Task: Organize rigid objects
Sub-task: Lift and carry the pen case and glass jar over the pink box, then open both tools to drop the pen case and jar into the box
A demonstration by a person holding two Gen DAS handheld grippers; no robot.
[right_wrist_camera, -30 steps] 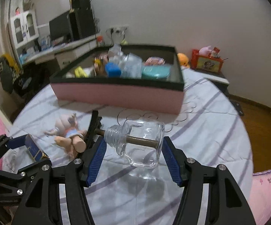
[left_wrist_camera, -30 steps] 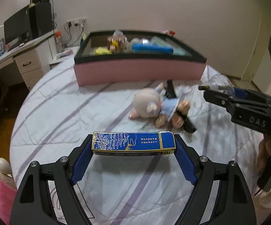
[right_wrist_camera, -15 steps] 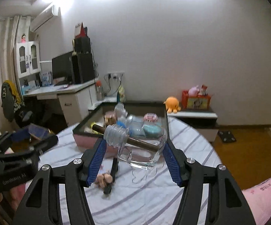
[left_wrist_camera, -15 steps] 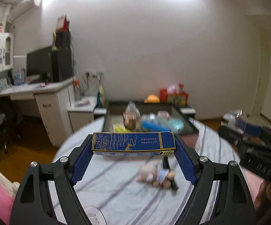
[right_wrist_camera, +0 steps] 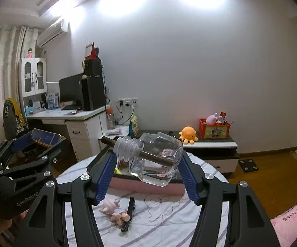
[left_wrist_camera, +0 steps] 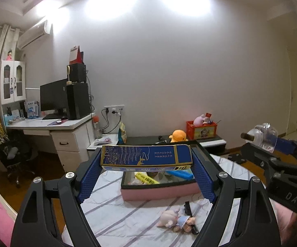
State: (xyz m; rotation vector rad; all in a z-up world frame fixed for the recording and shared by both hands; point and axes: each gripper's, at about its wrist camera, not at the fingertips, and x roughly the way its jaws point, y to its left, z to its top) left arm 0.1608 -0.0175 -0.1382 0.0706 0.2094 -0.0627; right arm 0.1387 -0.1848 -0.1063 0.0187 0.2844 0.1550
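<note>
The left gripper (left_wrist_camera: 146,175) clamps a blue box (left_wrist_camera: 146,158) crosswise between its pads, raised above the bed (left_wrist_camera: 115,212). The right gripper (right_wrist_camera: 147,177) grips a glass bottle (right_wrist_camera: 154,158), before the far pink bin (right_wrist_camera: 148,188).

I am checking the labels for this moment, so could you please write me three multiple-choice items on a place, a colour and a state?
1. Where does the small plush doll lie?
A. in the pink-sided storage box
B. on the striped bedspread
C. on the desk

2. What colour is the flat printed carton in the left gripper?
A. red
B. green
C. blue with gold

3. How is the clear glass bottle in the right gripper?
A. lying sideways, clamped
B. upright on the bed
C. inside the box

Answers: B, it lies before the pink-sided storage box; C, its print shows; A, pads press both ends.
</note>
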